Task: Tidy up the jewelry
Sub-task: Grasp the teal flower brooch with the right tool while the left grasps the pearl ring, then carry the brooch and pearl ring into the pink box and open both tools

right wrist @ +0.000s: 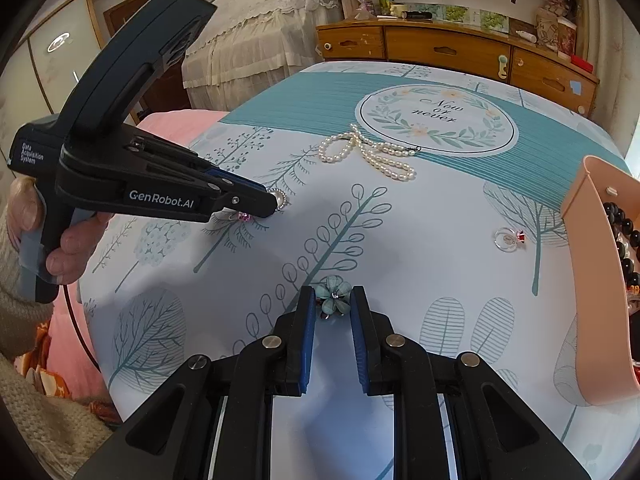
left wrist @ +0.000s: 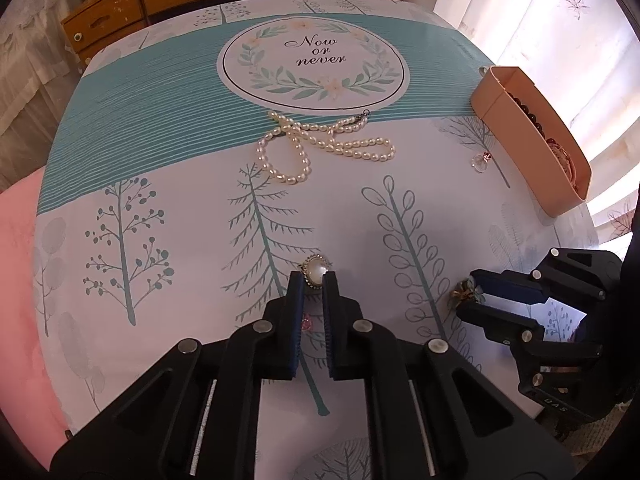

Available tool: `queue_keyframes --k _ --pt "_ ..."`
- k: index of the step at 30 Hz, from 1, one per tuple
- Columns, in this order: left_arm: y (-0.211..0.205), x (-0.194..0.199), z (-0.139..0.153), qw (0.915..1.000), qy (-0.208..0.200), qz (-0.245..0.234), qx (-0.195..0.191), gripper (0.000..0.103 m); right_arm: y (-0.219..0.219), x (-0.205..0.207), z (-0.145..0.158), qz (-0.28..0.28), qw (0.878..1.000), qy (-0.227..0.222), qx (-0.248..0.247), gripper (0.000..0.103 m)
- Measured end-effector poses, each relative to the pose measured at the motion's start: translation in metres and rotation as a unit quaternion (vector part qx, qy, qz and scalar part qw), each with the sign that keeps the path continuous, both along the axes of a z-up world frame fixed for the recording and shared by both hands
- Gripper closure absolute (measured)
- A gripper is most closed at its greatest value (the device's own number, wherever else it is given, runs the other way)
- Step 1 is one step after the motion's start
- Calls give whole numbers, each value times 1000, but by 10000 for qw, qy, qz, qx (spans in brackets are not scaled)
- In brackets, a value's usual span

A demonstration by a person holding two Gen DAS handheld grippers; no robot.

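Observation:
My left gripper (left wrist: 313, 276) is shut on a round pearl brooch (left wrist: 316, 268) with a sparkly rim, low over the tablecloth; it also shows in the right wrist view (right wrist: 276, 200). A small pink gem piece (right wrist: 244, 217) lies just under it. My right gripper (right wrist: 332, 294) is open, its jaws on either side of a teal flower brooch (right wrist: 334, 296) on the cloth. A white pearl necklace (left wrist: 320, 144) lies in a loose tangle mid-table. A clear ring with a red stone (right wrist: 508, 237) lies near the pink organizer box (right wrist: 592, 264).
The pink box (left wrist: 520, 148) at the right edge holds dark beads (right wrist: 624, 228) and other jewelry. A wooden drawer chest (right wrist: 452, 50) stands behind the table. Pink bedding (left wrist: 20, 280) lies to the left of the table.

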State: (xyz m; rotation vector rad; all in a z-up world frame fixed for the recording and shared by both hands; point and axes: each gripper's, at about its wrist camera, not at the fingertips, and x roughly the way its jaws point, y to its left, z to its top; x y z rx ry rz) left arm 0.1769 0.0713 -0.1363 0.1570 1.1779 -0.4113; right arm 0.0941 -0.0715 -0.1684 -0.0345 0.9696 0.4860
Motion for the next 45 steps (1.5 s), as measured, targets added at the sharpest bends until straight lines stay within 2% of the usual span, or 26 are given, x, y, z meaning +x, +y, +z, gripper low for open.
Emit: queue_keyframes --k 10,14,22,28,32,37,41,45 --pt "-3 -4 3 9999 -96 50 91 103 -4 -2 5 -87 9999 -79 62 86" --pt "-4 -8 9 9996 -251 56 123 103 -6 -6 7 -106 9999 -97 76 86" --pt "-29 -28 49 9963 -808 -255 136 103 -18 -13 23 -330 9987 -309 221 86" --pt "-64 -48 87 9909 -1184 -645 -58 103 -44 -22 45 -784 9946 -602 326 86" --pt "-101 -58 113 9837 -1453 -1029 -252 103 -82 -28 66 -1387 9853 -876 469 86" --pt "-152 -58 130 9761 -1566 -1393 -578 103 -149 -37 91 -2420 9609 -1161 678 86" --pt "-198 -51 129 9720 -1496 -1665 -714 103 -200 -35 100 -3084 9413 -1100 820 86" --pt "-238 -36 117 9717 -1274 -1829 -780 103 -235 -27 101 -3352 9334 -1040 751 86"
